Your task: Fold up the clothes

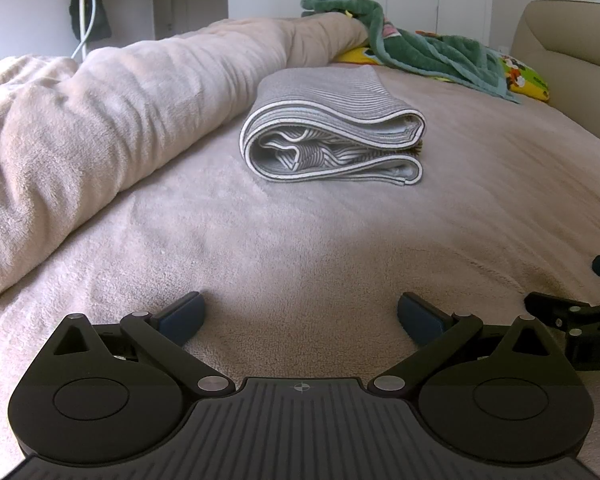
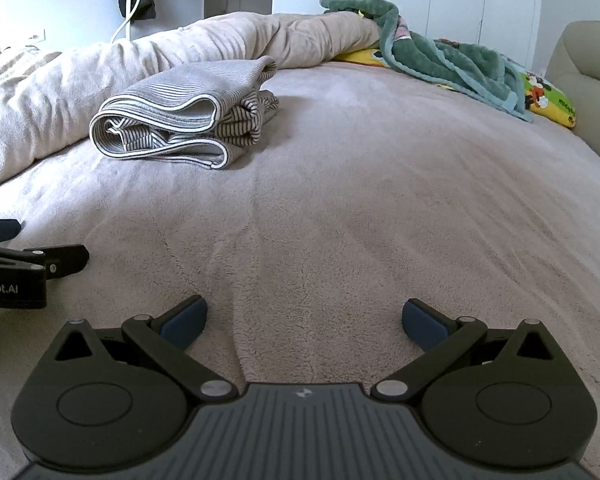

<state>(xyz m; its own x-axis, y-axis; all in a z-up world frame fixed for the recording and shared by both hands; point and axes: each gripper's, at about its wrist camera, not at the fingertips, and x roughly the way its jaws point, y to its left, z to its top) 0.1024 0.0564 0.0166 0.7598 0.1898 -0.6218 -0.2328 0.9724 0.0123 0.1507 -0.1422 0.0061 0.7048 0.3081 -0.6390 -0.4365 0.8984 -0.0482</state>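
Two hand-held grippers rest low over a bed, side by side, both empty. The left gripper (image 1: 299,318) has its blue-padded fingers spread wide, grasping nothing, hovering just above the bedcover (image 1: 340,240); the right gripper (image 2: 305,322) is spread equally wide and also holds nothing; each one's black linkage shows at the edge of the other's view, so they sit close together.

Ahead of both lies the folded garment (image 1: 332,136), a grey cloth with fine dark stripes and a white trimmed edge; it is folded into a thick, rounded bundle lying flat on the bedcover, its looped layers open towards the cameras; its long axis runs across the left view, left to right; in the right view it sits to the left and farther off, well apart from both grippers.

The bedcover is a pale pinkish-beige fleece, soft and slightly creased. A bunched duvet (image 1: 100,100) of the same plush fabric forms a long ridge just beside the garment on its left. Beyond, near the far edge, a rumpled green blanket (image 1: 420,52) drapes over a bright yellow cartoon-print cushion (image 1: 528,80). A beige padded headboard (image 1: 572,60) rises at the right.
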